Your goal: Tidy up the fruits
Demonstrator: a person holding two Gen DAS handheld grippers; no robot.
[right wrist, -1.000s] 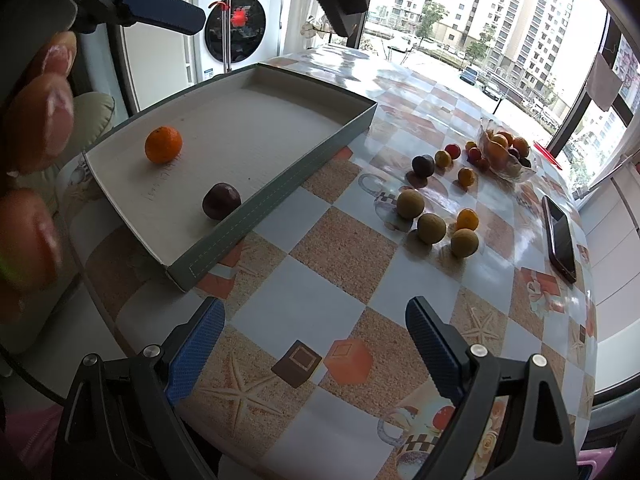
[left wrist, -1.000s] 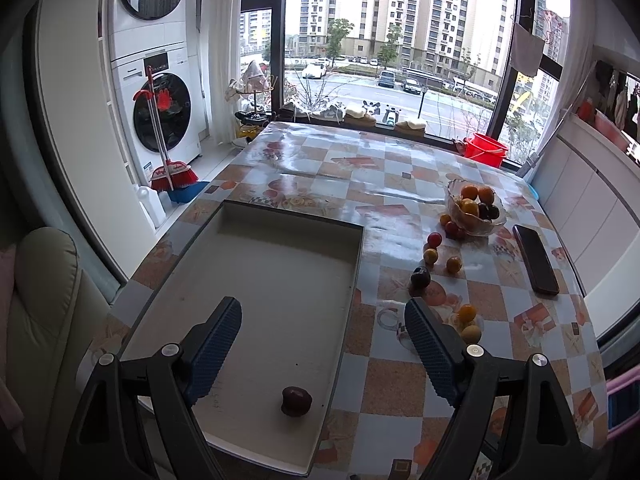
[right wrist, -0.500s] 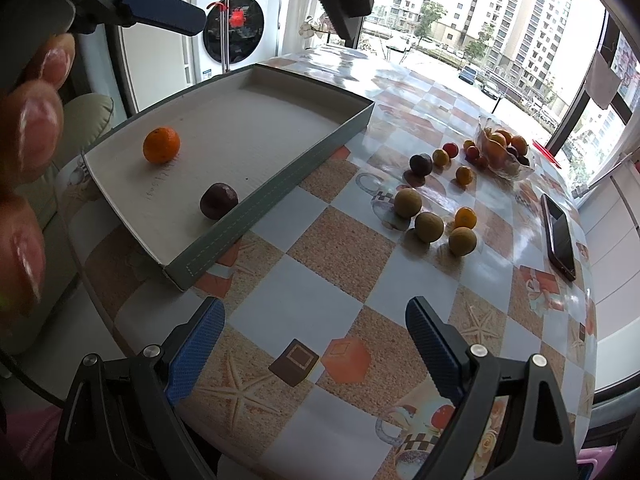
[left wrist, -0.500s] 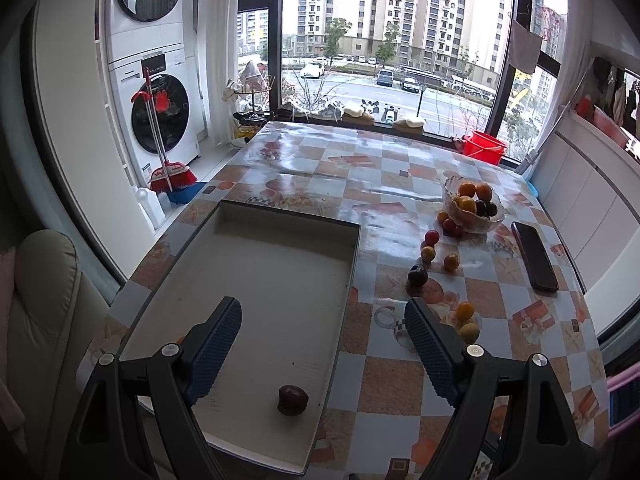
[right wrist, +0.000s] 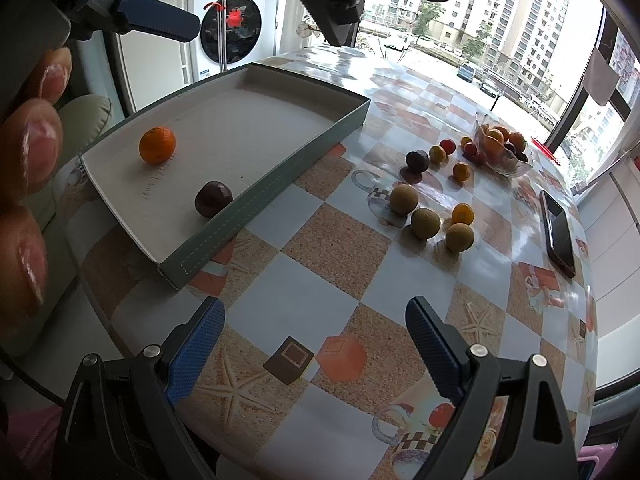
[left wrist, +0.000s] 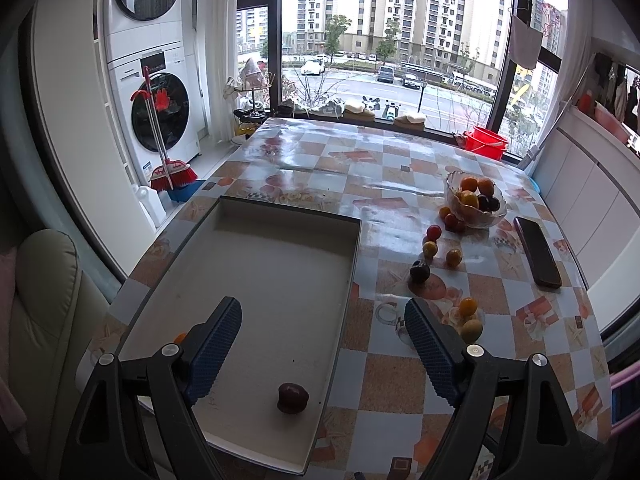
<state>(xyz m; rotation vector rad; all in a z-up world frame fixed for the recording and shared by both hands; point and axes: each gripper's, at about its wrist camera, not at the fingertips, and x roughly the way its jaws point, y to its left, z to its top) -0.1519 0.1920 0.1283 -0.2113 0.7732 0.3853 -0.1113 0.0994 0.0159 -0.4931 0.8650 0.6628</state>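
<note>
A shallow grey tray (left wrist: 280, 220) (right wrist: 260, 196) lies on the checkered table. In it are a dark plum (left wrist: 293, 397) (right wrist: 213, 199) and an orange (right wrist: 157, 145), which peeks out behind my left finger in the left wrist view (left wrist: 180, 337). Several loose fruits lie right of the tray: a dark plum (left wrist: 419, 271) (right wrist: 417, 160), small oranges and yellow-green fruits (right wrist: 425, 223). A glass bowl (left wrist: 476, 216) (right wrist: 502, 162) holds more fruit. My left gripper (left wrist: 322, 344) is open and empty above the tray. My right gripper (right wrist: 314, 350) is open and empty over the table's near edge.
A black phone (left wrist: 537, 251) (right wrist: 558, 232) lies at the table's right side. A washer and a red broom (left wrist: 168, 168) stand left of the table. A beige seat (left wrist: 40, 320) is at the near left. A hand (right wrist: 28, 168) shows at the right wrist view's left edge.
The left gripper has pulled back and risen a little, so the plum in the tray sits lower in view. The right gripper has barely moved. Both stay open.
</note>
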